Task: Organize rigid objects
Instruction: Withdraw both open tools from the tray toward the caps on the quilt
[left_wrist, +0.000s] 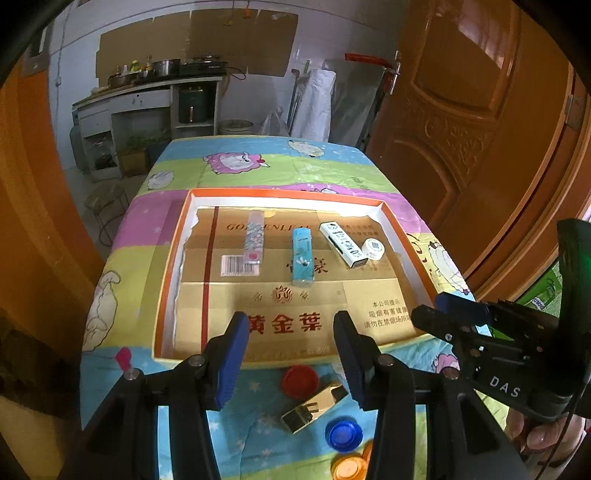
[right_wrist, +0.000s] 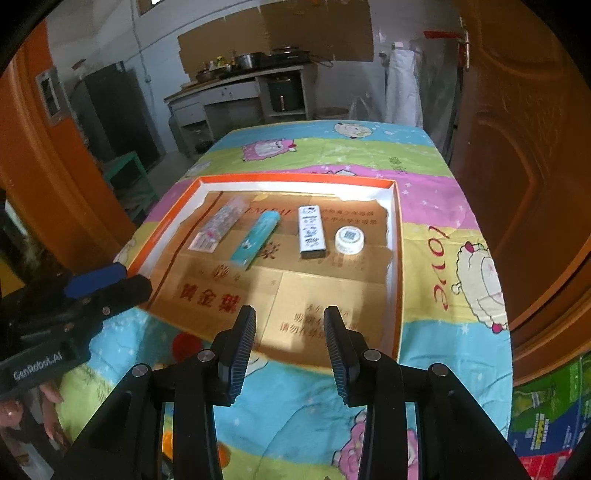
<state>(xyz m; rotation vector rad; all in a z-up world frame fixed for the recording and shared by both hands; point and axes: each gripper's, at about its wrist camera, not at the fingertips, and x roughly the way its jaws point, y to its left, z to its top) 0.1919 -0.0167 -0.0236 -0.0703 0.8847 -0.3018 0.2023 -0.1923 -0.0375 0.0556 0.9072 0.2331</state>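
An orange-rimmed tray (left_wrist: 173, 258) lined with cardboard holds a patterned strip pack (left_wrist: 254, 238), a teal box (left_wrist: 302, 256), a white printed box (left_wrist: 343, 244) and a white round jar (left_wrist: 373, 249). The same tray (right_wrist: 397, 266) and items show in the right wrist view. On the cloth before the tray lie a red cap (left_wrist: 300, 380), a gold box (left_wrist: 314, 406), a blue cap (left_wrist: 345, 435) and an orange cap (left_wrist: 351, 469). My left gripper (left_wrist: 291, 354) is open and empty above the red cap and gold box. My right gripper (right_wrist: 290, 347) is open and empty over the tray's near edge.
The table wears a cartoon sheep cloth (left_wrist: 258, 162). A wooden door (left_wrist: 461, 110) stands at the right. A kitchen counter (left_wrist: 147, 96) with pots is at the back. The right gripper shows in the left wrist view (left_wrist: 454, 314), beside the tray's near right corner.
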